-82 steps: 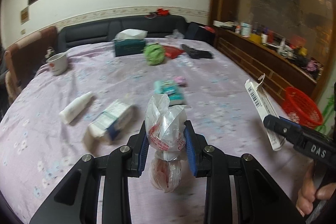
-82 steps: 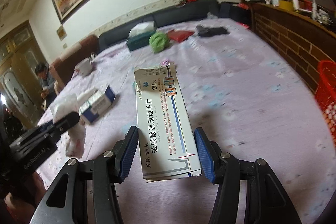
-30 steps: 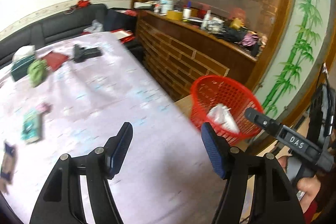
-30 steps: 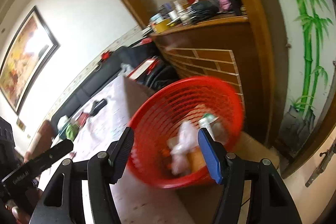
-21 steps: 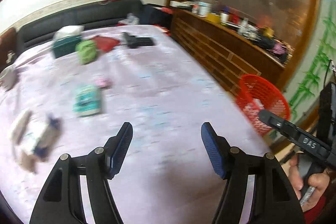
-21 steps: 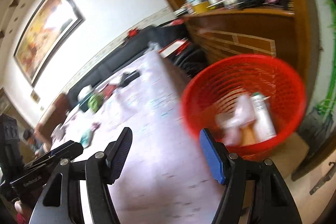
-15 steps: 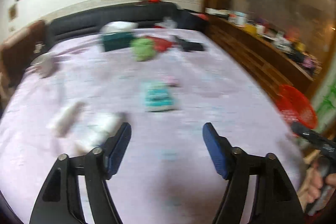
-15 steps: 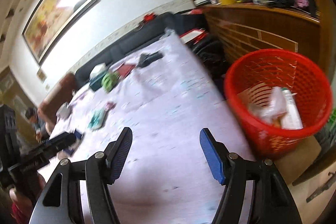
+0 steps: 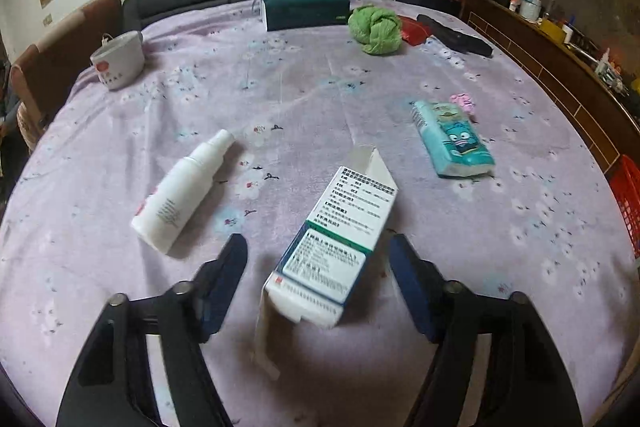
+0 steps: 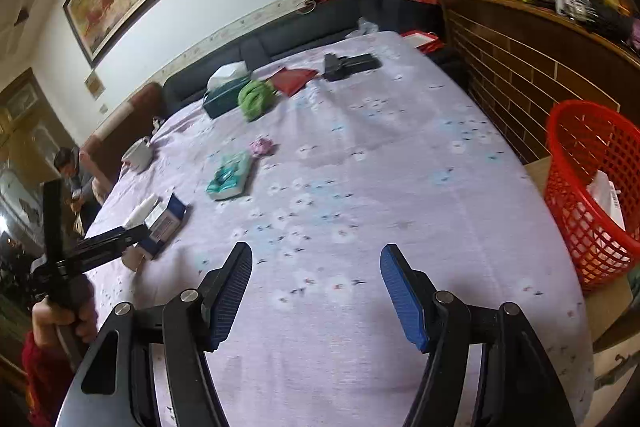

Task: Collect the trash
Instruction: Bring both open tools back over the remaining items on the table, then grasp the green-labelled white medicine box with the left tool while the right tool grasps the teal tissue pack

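With both earlier pieces now dropped in the red basket (image 10: 592,187) off the table's corner, the left gripper (image 9: 318,259), jaws just narrowing yet untouching, straddles the opened medicine box (image 9: 340,239) beside the white bottle (image 9: 180,195), while the right gripper (image 10: 316,291) hangs open, empty.

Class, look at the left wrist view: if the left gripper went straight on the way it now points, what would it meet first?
Most likely the opened medicine box. It lies on the purple cloth between the open fingers of the left gripper, untouched, jaws just closing. Depth is uncertain; the cloth lies right beneath.
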`<action>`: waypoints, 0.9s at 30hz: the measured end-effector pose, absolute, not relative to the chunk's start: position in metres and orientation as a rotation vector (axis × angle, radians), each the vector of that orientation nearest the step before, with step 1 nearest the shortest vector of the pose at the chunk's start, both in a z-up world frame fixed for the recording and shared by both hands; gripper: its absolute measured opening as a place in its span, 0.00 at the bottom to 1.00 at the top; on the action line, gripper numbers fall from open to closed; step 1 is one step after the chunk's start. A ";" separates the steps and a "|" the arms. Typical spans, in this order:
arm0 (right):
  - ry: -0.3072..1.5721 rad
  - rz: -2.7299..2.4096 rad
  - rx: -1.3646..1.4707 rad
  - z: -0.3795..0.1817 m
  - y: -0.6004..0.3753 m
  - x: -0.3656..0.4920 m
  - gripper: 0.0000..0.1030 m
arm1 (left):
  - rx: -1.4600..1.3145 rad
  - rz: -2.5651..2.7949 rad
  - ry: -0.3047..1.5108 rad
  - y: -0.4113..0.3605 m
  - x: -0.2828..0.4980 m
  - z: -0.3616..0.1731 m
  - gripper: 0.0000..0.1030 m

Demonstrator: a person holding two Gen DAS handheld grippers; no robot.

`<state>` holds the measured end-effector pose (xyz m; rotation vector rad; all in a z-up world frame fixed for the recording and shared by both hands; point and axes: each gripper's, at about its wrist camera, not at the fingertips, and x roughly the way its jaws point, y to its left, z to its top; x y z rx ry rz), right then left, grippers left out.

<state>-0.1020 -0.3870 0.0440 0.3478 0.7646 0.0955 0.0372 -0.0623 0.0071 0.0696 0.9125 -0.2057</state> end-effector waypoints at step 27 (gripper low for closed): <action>0.964 0.082 0.162 0.014 -0.247 0.092 0.79 | -0.152 -0.160 0.799 -0.021 0.041 0.015 0.32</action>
